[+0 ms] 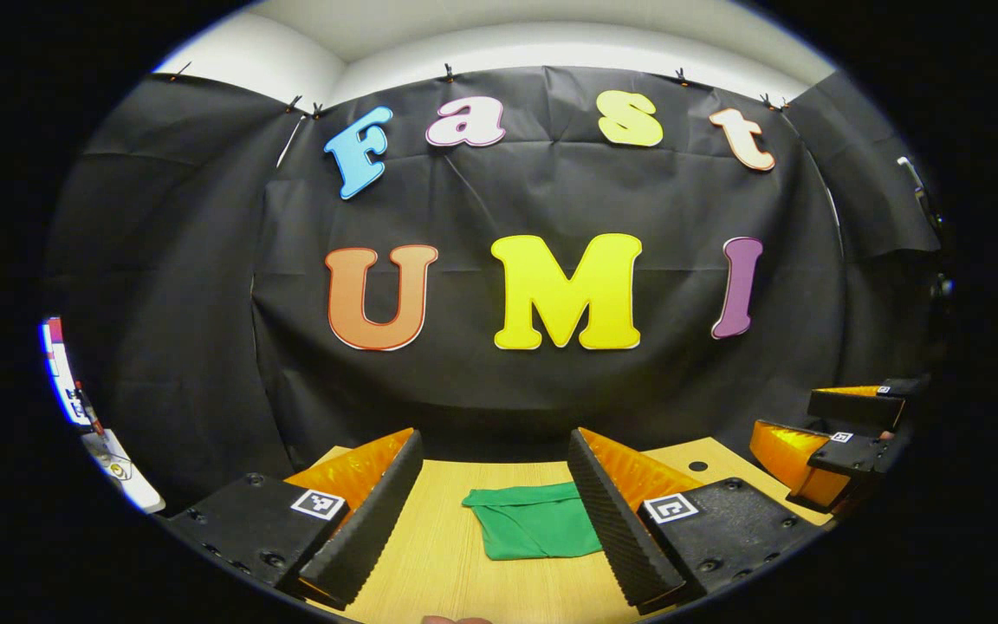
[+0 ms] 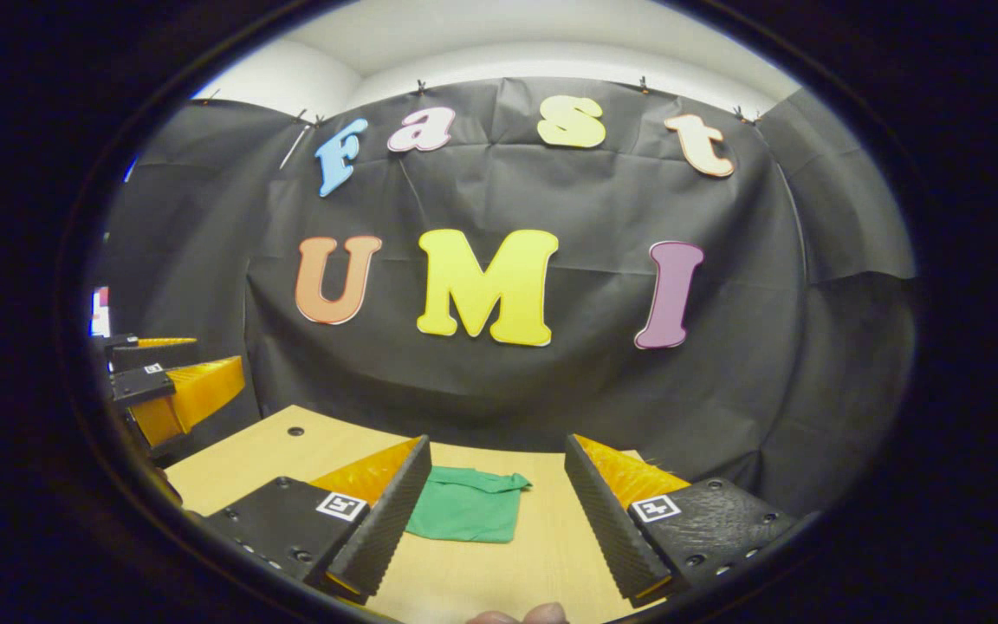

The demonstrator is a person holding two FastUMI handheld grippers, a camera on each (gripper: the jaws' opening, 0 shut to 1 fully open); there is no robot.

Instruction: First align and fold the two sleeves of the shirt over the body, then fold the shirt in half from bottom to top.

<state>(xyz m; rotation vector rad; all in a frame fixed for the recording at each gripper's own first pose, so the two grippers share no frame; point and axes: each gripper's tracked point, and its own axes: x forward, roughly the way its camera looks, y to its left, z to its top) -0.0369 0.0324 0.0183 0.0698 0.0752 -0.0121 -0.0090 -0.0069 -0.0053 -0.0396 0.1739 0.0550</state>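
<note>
the green shirt (image 1: pixel 534 520) lies flat on the wooden table (image 1: pixel 456 572), toward its far edge near the black wall, as a small compact block. it looks already folded, so i judge the task is about finished. the left gripper (image 1: pixel 495 511) and the right gripper (image 2: pixel 495 511) both hang above the table, apart from the cloth, with jaws wide open and nothing between them, probably because they have let go. which way the collar points i cannot tell; the block looks nearly square.
</note>
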